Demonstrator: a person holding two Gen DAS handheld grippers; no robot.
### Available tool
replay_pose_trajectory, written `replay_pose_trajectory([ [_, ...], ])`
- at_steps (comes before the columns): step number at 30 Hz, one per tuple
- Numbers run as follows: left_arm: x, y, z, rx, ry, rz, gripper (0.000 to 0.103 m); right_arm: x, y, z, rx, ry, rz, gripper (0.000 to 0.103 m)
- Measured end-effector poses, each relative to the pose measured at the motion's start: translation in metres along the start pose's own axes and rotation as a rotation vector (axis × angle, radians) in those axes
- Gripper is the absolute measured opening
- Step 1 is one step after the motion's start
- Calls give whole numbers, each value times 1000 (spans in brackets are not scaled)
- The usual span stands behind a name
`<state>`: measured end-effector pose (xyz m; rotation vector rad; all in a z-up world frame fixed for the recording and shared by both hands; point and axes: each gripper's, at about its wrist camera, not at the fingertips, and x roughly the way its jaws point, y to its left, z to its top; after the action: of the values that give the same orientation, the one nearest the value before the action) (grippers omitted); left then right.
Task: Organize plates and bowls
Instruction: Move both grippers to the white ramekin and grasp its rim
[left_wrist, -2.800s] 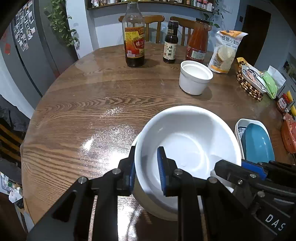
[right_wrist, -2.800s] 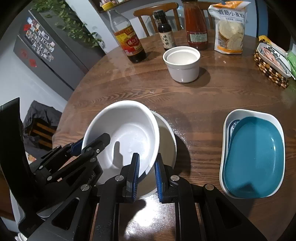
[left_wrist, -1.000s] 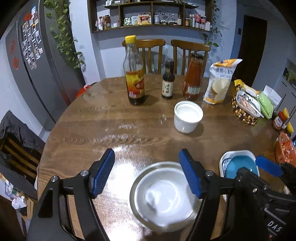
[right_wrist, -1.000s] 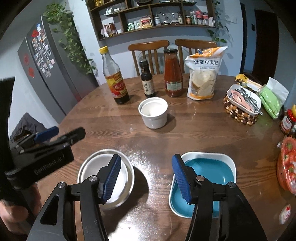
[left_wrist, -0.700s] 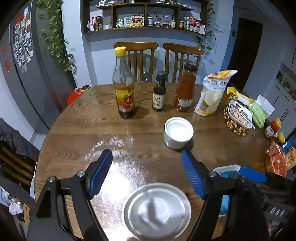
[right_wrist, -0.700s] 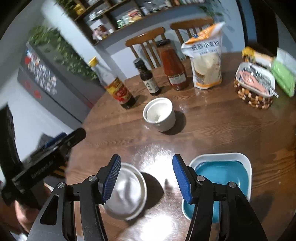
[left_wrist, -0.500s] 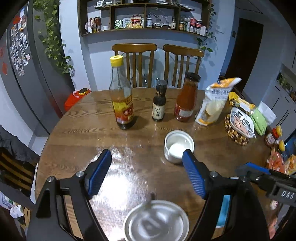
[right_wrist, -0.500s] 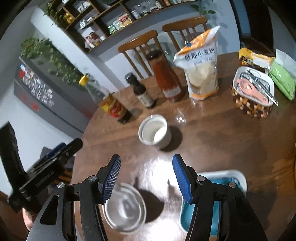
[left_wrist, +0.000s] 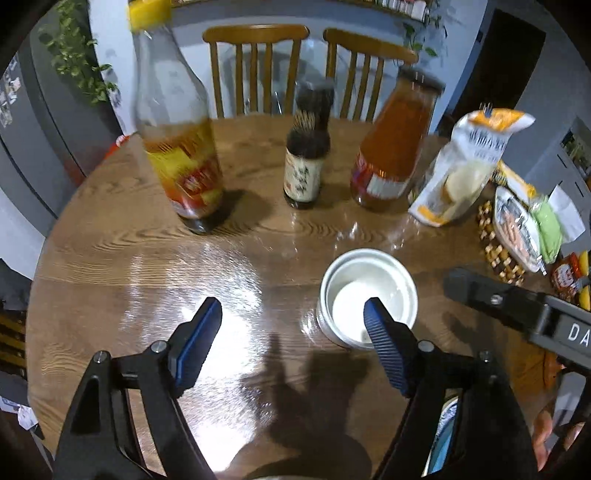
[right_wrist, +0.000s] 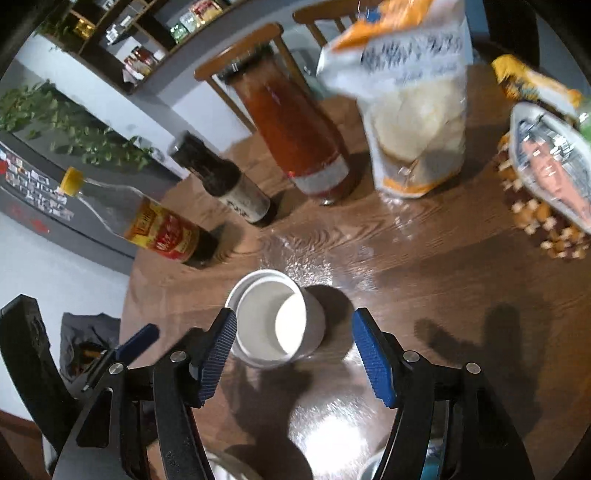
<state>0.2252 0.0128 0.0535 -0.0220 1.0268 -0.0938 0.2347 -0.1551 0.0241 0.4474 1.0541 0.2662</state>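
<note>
We're seeing the white cup (right_wrist: 275, 321) sitting mid-worktop (left_wrist: 110, 266), bottles far, bare wood left; right gripper (right_wrist: 293, 354) jaws opening around it untouched, left gripper (left_wrist: 291, 339) jaws spread, empty.

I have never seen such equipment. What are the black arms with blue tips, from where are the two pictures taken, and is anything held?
A person holds one hand tool in each hand; each has a two-finger claw with blue pads and a camera looking along its fingers. One picture is from the left claw, the other from the right claw. On the round wooden table stand a small white ceramic bowl, three sauce bottles, a snack bag and a basket. The left claw is open and empty. The right claw's jaws are opening around the bowl without touching it.
</note>
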Motion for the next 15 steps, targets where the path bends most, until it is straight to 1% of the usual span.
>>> replay_pose_trajectory([
  [2, 11, -4, -1, 15, 7, 1, 76, 11, -1, 0, 2, 12, 9, 67],
  [5, 27, -6, 1, 19, 30, -2, 71, 26, -2, 3, -6, 38, -1, 66],
  [7, 36, -8, 1, 18, 49, -12, 58, 34, -4, 4, -11, 53, 1, 63],
  [8, 41, -9, 0, 20, 59, -15, 55, 38, -5, 4, -12, 62, 0, 61],
  [9, 45, -9, -1, 22, 69, -16, 51, 41, -6, 5, -13, 68, -1, 59],
  [11, 54, -12, -1, 25, 81, -18, 47, 48, -7, 4, -20, 89, -1, 52],
  [13, 62, -13, -2, 20, 94, -19, 39, 54, -8, 3, -23, 103, 1, 46],
  [15, 66, -12, -1, 9, 100, -23, 36, 60, -10, 3, -21, 116, 3, 36],
])
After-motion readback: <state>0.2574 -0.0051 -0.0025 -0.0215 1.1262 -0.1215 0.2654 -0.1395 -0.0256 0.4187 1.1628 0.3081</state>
